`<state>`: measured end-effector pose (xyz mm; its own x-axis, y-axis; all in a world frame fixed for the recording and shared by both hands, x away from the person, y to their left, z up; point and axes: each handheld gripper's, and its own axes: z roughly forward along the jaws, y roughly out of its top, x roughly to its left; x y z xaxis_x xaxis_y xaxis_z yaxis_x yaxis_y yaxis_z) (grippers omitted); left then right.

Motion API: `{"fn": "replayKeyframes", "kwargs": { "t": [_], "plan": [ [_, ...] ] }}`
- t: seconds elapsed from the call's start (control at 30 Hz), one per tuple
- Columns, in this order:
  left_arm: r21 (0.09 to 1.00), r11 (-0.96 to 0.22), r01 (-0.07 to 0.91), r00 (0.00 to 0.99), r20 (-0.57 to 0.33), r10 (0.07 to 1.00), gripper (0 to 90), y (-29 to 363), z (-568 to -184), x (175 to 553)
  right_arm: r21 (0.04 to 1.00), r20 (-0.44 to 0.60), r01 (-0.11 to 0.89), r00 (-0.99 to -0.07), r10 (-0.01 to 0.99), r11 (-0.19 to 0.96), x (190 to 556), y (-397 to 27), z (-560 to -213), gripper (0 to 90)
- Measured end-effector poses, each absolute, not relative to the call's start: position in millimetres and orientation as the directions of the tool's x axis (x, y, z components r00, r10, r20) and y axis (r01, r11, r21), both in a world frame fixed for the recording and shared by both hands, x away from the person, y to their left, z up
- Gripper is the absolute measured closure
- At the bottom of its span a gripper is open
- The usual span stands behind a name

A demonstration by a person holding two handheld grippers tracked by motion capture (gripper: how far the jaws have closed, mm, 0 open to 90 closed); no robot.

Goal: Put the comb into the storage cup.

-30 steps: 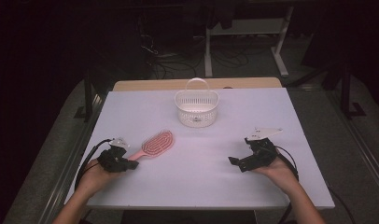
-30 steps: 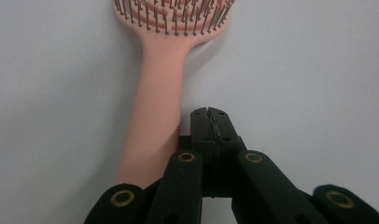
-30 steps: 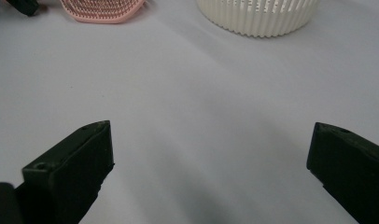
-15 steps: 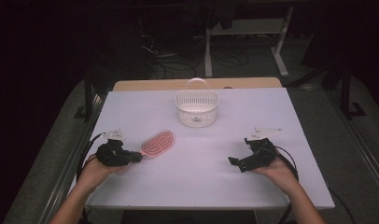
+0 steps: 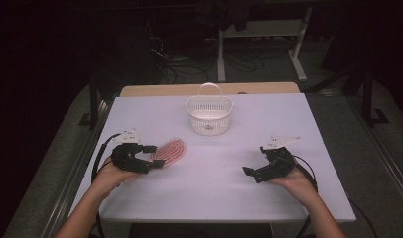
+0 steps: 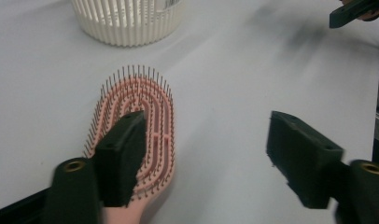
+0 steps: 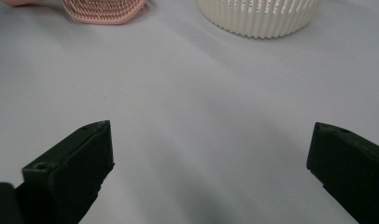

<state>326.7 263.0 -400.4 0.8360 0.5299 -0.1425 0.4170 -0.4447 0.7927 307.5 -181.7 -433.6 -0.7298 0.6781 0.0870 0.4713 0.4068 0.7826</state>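
Note:
A pink hairbrush [image 5: 170, 148] lies bristles up on the white table [image 5: 219, 198], left of centre. My left gripper [image 5: 154, 155] hovers at the brush's handle end. Its jaws have just been opening and now stand apart. In the left gripper view the hairbrush [image 6: 140, 109] runs beneath the left jaw, and neither pad of the left gripper [image 6: 211, 161] presses on it. My right gripper [image 5: 255, 159] rests at the right side of the table, and the right gripper [image 7: 211, 172] stands open over bare table.
A white slatted basket [image 5: 209, 115] with a handle stands at the middle back of the table, also seen as the basket [image 6: 127, 21] and the basket [image 7: 257, 16]. Dark floor, cables and stand legs lie beyond the far edge.
The left gripper's jaws have opened off the brush handle and the hand has lifted slightly. The brush stays on the table. The right gripper has not moved.

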Motion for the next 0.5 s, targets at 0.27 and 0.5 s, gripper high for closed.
{"fn": "replayKeyframes", "kwargs": {
  "t": [0.27, 0.5],
  "plan": [
    [0.799, -0.443, 0.407, 0.838, -0.134, 0.529, 2.1, 261.2, -407.4, 325.7, 0.784, 0.087, 0.47, -0.73, 0.678, 0.406, 307.6, -182.1, -433.8, 0.1],
    [0.813, -0.427, 0.396, 0.839, -0.131, 0.529, 0.0, 263.0, -407.5, 325.3, 0.783, 0.084, 0.469, -0.731, 0.678, 0.408, 307.2, -182.3, -433.9, 0.1]
  ]
}}
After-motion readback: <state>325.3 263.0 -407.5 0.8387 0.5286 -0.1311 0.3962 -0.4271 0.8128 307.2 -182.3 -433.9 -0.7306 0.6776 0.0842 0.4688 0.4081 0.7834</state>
